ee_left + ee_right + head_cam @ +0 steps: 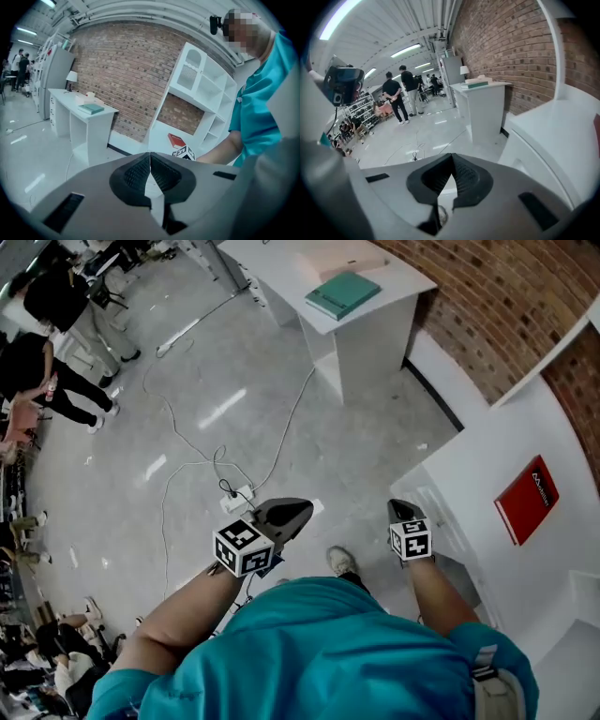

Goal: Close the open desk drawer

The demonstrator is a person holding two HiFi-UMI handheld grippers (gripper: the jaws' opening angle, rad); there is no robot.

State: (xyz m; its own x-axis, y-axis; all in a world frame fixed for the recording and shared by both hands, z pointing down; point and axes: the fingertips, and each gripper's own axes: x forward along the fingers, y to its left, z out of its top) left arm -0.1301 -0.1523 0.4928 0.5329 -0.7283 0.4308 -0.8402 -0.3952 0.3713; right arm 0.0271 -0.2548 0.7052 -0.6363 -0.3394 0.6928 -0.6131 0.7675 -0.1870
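Note:
A white desk with a red book on top stands at the right in the head view. On its front, stepped white drawer faces show, and a grey hollow beside my right forearm looks like the open drawer. My right gripper hovers just left of those faces, shut and holding nothing. My left gripper hangs over the floor further left, also shut and empty. In the right gripper view the desk's white top fills the right side.
A second white desk with a teal book stands ahead against the brick wall. Cables and a power strip lie on the floor near my left gripper. Several people stand at the far left. White shelving rises over the desk.

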